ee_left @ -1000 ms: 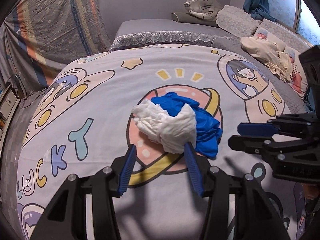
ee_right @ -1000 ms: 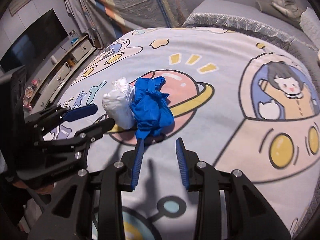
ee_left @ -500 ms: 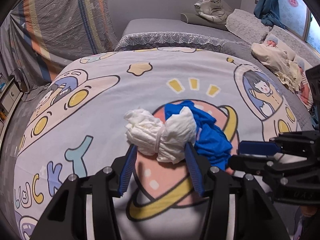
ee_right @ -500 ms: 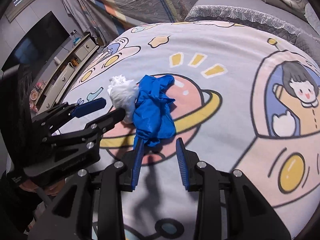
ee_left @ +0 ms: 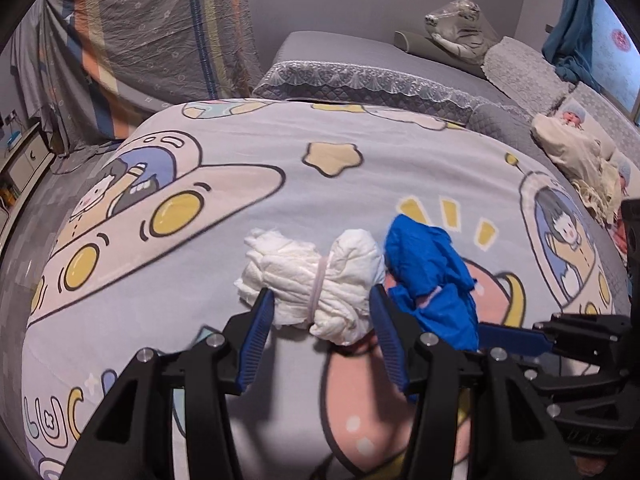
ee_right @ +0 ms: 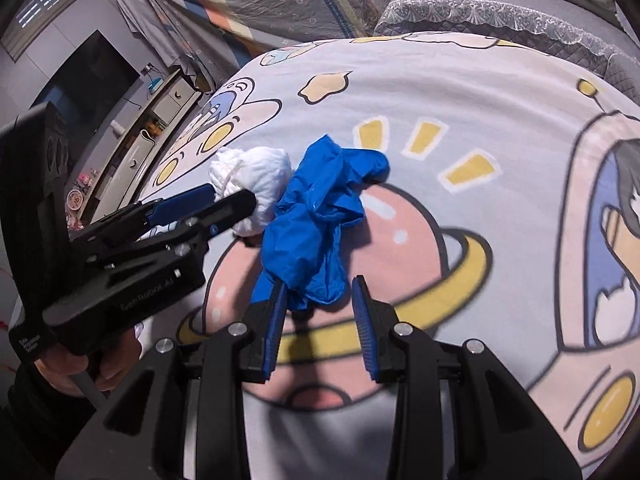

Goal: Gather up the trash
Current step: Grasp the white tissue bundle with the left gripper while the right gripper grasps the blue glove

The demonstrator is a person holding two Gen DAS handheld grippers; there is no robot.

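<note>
Crosswise, the white wad (ee_left: 316,280) lies between the left gripper (ee_left: 322,308)'s spread jaws. Right gripper (ee_right: 320,300)'s parted jaws straddle the blue glove (ee_right: 316,216), stretched lengthwise away.

The wad (ee_left: 316,280) is white, the glove (ee_left: 432,276) blue. The sheet (ee_left: 360,128) is pale grey with cartoon prints in yellow, pink and blue.

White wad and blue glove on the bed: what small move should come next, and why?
Probably close the left hand-held gripper on the white wad: its open fingers already flank the wad, which lies loose on the bedspread beside the blue glove.
</note>
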